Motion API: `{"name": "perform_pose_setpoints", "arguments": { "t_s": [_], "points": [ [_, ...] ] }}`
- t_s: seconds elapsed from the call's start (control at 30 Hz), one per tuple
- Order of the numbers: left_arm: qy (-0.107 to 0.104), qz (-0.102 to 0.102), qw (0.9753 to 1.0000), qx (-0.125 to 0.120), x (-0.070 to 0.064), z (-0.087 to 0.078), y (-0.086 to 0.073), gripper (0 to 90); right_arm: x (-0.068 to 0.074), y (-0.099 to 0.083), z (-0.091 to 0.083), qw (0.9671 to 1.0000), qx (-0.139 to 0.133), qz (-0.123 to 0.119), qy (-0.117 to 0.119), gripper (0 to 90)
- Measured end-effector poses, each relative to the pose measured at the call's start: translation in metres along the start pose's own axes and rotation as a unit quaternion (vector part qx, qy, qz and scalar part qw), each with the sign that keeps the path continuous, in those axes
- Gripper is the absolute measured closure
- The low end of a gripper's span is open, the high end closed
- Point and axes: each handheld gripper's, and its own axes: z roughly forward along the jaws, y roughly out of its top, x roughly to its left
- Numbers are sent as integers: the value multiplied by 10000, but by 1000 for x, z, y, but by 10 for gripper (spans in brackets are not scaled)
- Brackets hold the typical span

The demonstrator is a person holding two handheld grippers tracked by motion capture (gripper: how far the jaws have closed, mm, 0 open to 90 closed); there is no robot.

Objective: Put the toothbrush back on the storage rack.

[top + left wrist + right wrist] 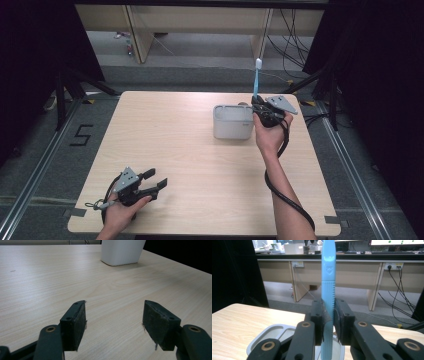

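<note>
A light blue toothbrush (257,80) stands upright, bristle end up, with my right gripper (260,107) shut on its ribbed handle (328,300). It hangs over the right side of a white holder box (232,121), whose open top (274,333) lies just below the jaws. My left gripper (155,181) rests near the table's front left corner, open, with nothing between its pads (80,322). The white holder (122,251) stands far ahead of it.
The wooden table (190,165) is bare between the two grippers. A black cable (287,197) trails along the right forearm. Beyond the far edge lie grey floor, desk legs and hanging cables (398,292).
</note>
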Motion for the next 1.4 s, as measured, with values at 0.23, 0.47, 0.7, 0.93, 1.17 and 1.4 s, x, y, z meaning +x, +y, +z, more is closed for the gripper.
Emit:
{"name": "perform_pose_setpoints", "arguments": {
  "t_s": [0.23, 0.47, 0.7, 0.93, 1.17, 1.4],
  "points": [
    [-5, -4, 10000, -1, 0, 0, 0, 348, 3, -2, 5, 10000, 57, 15, 53, 788],
    [-8, 4, 10000, -1, 0, 0, 0, 348, 4, -4, 8, 9999, 96, 50, -24, 788],
    [-18, 4, 10000, -10, 0, 0, 0, 348, 1, -6, 11, 9999, 121, 36, -22, 788],
    [-33, -4, 10000, -18, 0, 0, 0, 348, 0, -10, 14, 9997, 234, -25, -23, 788],
    [-37, -13, 10000, -21, 0, 1, 0, 348, 0, -16, 15, 9996, 280, 45, -71, 788],
    [-28, 6, 10000, -10, 0, 0, 0, 348, -2, -22, 17, 9993, 365, 31, -68, 788]
  ]
}}
